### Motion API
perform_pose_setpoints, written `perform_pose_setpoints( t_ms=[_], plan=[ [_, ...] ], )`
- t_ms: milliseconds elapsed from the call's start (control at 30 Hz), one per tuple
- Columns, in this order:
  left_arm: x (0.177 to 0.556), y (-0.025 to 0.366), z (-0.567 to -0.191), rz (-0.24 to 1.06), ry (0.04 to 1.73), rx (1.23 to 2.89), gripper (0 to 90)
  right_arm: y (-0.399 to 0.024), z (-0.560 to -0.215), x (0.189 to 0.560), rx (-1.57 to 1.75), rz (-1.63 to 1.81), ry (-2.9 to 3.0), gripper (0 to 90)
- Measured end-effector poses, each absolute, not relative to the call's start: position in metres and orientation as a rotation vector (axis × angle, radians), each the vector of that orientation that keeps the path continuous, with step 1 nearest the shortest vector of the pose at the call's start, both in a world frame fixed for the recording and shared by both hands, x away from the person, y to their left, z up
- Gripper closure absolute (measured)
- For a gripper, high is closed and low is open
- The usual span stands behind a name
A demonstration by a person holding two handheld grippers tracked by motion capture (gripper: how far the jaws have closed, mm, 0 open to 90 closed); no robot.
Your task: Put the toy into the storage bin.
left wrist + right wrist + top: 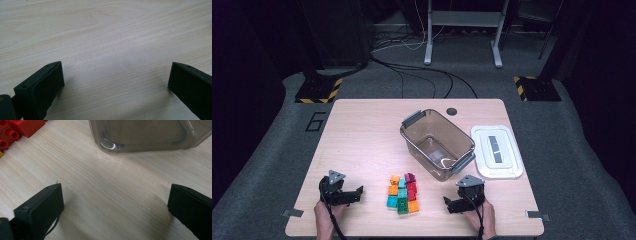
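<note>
The left gripper (358, 191) rests low on the wooden table (362, 130) near the front edge, its jaws spread wide with nothing but bare wood grain between them in its own view; the right gripper (447, 202) sits the same way on the other side, jaws spread and empty, looking toward the foot of the bin. Between the two, a little apart from each, lies a tight cluster of toy building bricks (403, 194) in orange, teal, green, red and dark magenta, packed side by side on the table. Their red corner (15, 130) shows studs on top in the right gripper view. They look like hard, light plastic: stiff enough to take a firm pinch, smooth enough to slip if caught on a corner, so I would take one by its flat opposite side walls, starting with an outer brick whose sides are free. Behind the cluster stands an empty, smoky clear plastic storage bin (411, 141) with grey latch handles, and just to its right its white lid (510, 172) lies flat on the table.
</note>
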State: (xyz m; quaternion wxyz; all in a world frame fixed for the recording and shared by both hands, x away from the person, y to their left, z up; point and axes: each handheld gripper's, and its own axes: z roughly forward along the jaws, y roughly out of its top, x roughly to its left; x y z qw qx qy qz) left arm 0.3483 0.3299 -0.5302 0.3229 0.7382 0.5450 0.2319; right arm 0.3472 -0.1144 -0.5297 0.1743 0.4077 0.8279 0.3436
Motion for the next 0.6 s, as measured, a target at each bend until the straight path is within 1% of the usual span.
perform_pose_setpoints(
  t_ms=[67,200,400,600],
  plan=[
    [0.345,0.330,-0.529,0.586,1.426,1.935,0.0,-0.114,-0.530,0.347,1.150,0.976,2.350,0.0],
    [0.335,0.325,-0.521,0.584,1.385,1.906,0.0,-0.114,-0.530,0.347,1.154,0.978,2.351,0.0],
    [0.324,0.302,-0.510,0.531,1.289,1.920,0.0,-0.114,-0.530,0.347,1.158,0.975,2.347,0.0],
    [0.322,0.277,-0.509,0.483,1.211,1.954,0.0,-0.115,-0.530,0.347,1.159,0.974,2.346,0.0]
  ],
)
